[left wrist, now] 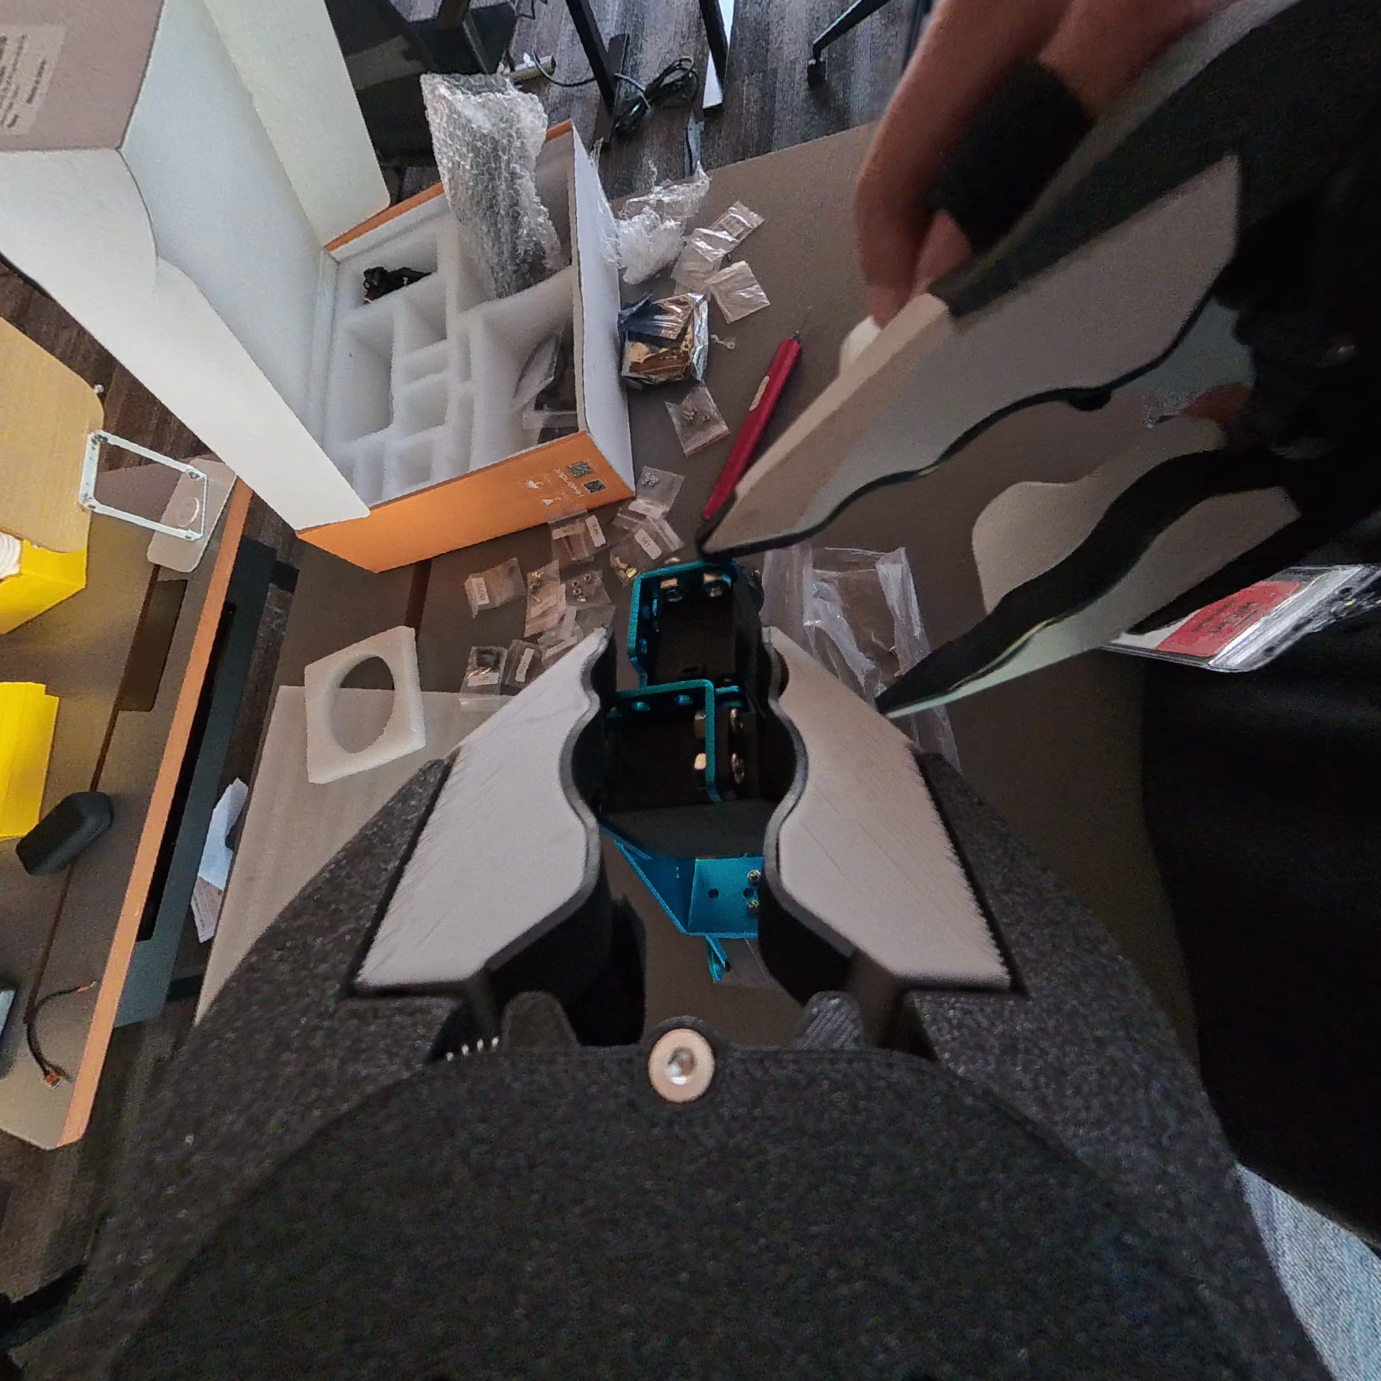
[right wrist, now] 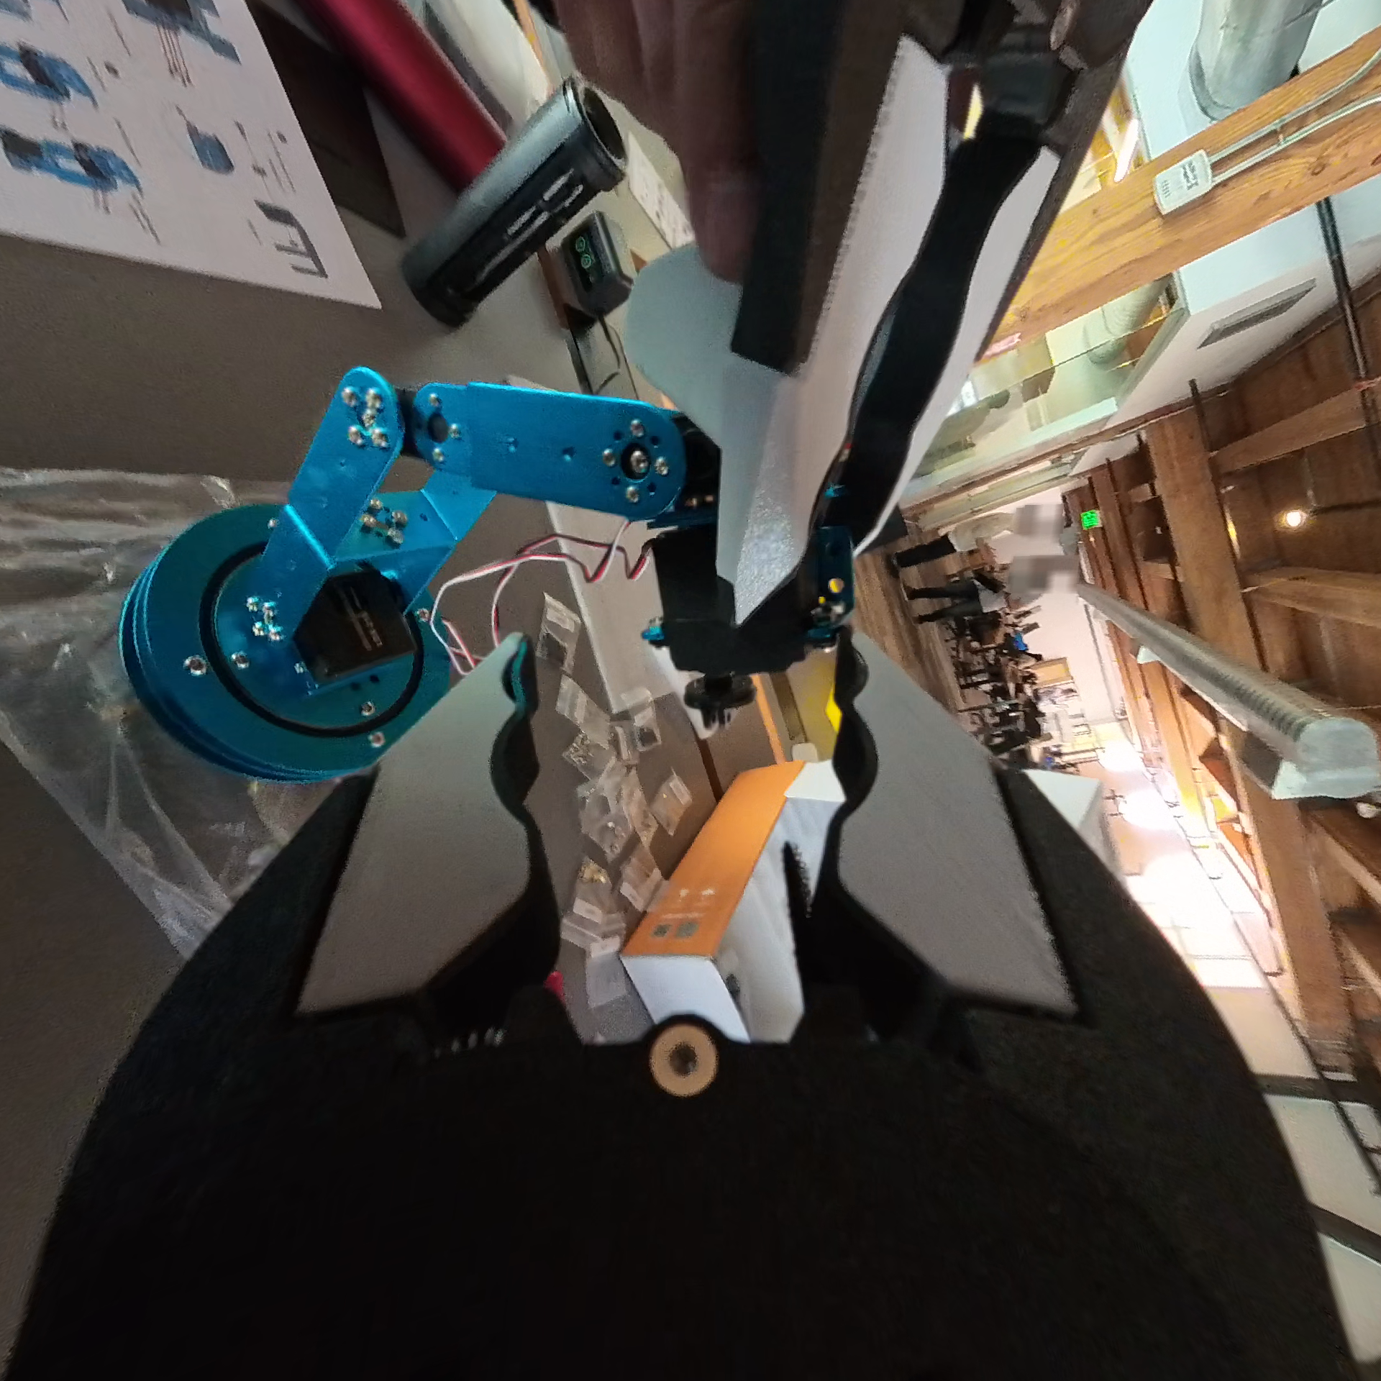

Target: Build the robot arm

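Left wrist view: the small blue arm (left wrist: 672, 672) is clamped at its upper joint by the left claw (left wrist: 687, 643), jaws pressed against the blue brackets on both sides. In the right wrist view, its round base (right wrist: 284, 643) is seen standing on the grey table (right wrist: 112, 359) by a clear plastic bag (right wrist: 60, 598), links folded over, red-and-white wires (right wrist: 523, 583) hanging loose. The right claw (right wrist: 680, 657) is held apart and empty, just beside the arm's black end piece (right wrist: 702, 635); no contact can be made out. Little screw bags (left wrist: 553, 598), a red screwdriver (left wrist: 755, 418) and an orange-and-white box (left wrist: 463, 516) are scattered farther out.
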